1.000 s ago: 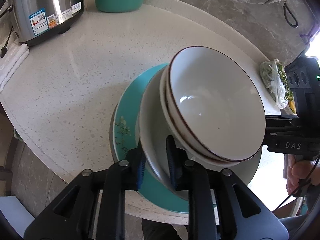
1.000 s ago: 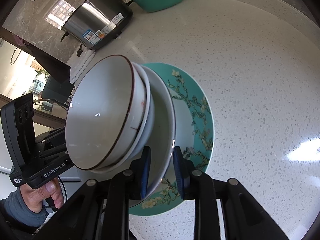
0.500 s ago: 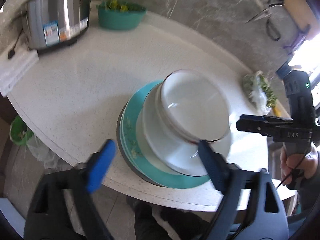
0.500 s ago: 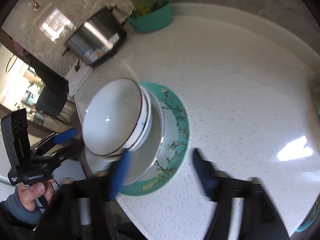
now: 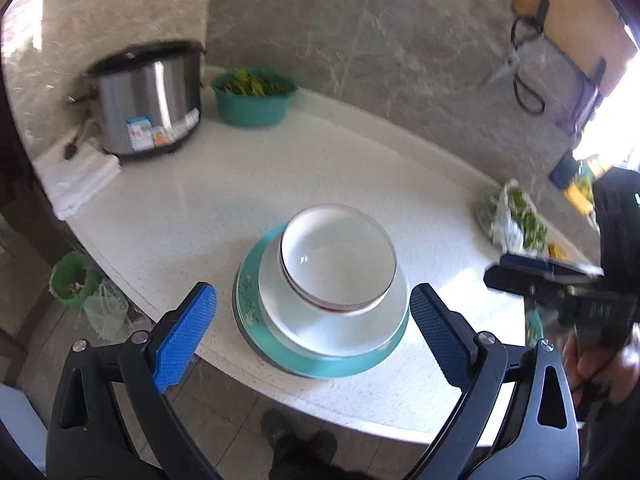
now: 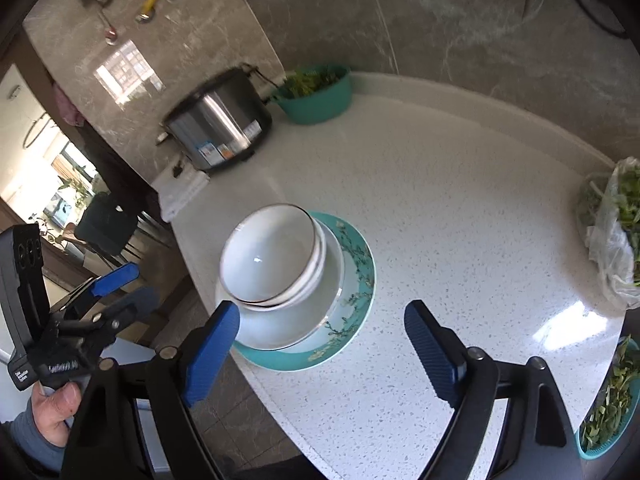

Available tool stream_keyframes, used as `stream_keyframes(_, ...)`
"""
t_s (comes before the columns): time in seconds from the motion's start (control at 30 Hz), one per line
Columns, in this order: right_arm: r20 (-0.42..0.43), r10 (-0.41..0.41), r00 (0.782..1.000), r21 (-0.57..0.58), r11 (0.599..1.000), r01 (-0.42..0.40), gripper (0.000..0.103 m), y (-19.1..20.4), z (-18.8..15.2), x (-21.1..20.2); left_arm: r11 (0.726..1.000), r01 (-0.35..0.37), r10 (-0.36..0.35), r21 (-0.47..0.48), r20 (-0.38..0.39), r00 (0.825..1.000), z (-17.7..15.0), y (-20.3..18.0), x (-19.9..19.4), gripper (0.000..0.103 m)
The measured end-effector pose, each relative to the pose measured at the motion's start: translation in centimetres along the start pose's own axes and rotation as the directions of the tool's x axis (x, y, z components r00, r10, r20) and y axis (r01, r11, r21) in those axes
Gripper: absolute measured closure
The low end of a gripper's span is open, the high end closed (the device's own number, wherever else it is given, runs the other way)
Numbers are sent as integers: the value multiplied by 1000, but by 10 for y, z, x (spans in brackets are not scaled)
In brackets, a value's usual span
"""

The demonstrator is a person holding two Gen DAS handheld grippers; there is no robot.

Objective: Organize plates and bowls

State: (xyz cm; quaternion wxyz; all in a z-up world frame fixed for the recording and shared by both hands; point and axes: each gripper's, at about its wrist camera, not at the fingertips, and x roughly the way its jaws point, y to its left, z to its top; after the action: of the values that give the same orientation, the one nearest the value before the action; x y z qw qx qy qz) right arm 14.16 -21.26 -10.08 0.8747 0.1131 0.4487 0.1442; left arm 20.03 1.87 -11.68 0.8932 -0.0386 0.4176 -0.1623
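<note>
Stack: bowls [image 5: 338, 258] nesting on white plate [image 5: 332, 326], on teal plate [image 5: 320, 360], near counter [image 5: 240, 184] edge. Left gripper [image 5: 310, 334] and right gripper [image 6: 320, 354] hanging spread, empty, short of stack. Checking bowls sit centred; nudging stack inward, away from edge.

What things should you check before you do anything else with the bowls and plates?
1. Left gripper open and off the dishes: ok, its jaws are wide and hold nothing.
2. Right gripper open and clear: ok, also wide and holding nothing.
3. Bowls nested on the white plate: ok, though they sit toward one side, not centered.
4. White plate resting on the teal plate: ok.
5. Stack safely on the countertop: not ok, the teal plate sits very near the front edge.
6. Whether the bowls are level or leaning: cannot tell, the picture is blurred.
</note>
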Motion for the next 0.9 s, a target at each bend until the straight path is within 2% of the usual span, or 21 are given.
stream_keyframes(0.07,47,-44,998,-41,998,46,16,7,-3,-17,999,-29,29,-23,36,999,4,-7,-14,4)
stream_keyframes(0.1,65,-57,996,-52,997,60,16,9,-5,-23,995,-91,93,-30,51,994,4,-14,-22,4)
stream_keyframes(0.17,116,-82,990,-56,994,89,16,14,-6,-41,967,-254,254,-15,56,965,2,-33,-37,4)
stream_keyframes(0.2,151,-88,985,-59,993,98,16,16,-6,-52,959,-284,283,0,71,956,1,-40,-42,4)
stream_keyframes(0.23,190,-95,977,-66,992,109,16,19,-8,-63,962,-274,272,19,85,959,1,-46,-47,4)
stream_keyframes(0.3,247,-125,961,-84,985,150,8,27,-9,-79,980,-196,194,30,65,979,1,-56,-51,4)
stream_keyframes(0.33,262,-139,955,-92,981,169,1,31,-10,-86,985,-168,166,34,53,985,1,-60,-51,4)
stream_keyframes(0.37,278,-150,949,-96,979,182,0,34,-10,-91,986,-162,160,42,46,986,1,-64,-51,4)
stream_keyframes(0.5,287,-200,937,-70,971,228,0,38,-13,-101,984,-144,143,106,15,990,-1,-82,-52,4)
stream_keyframes(0.6,281,-220,934,-10,973,232,0,38,-16,-104,984,-139,140,114,-7,990,0,-81,-49,4)
stream_keyframes(0.67,266,-255,929,12,965,262,0,41,-19,-102,984,-147,150,103,-22,988,0,-74,-46,4)
stream_keyframes(0.9,232,-280,931,78,960,269,0,45,-22,-96,983,-160,162,92,-11,987,9,-50,-49,4)
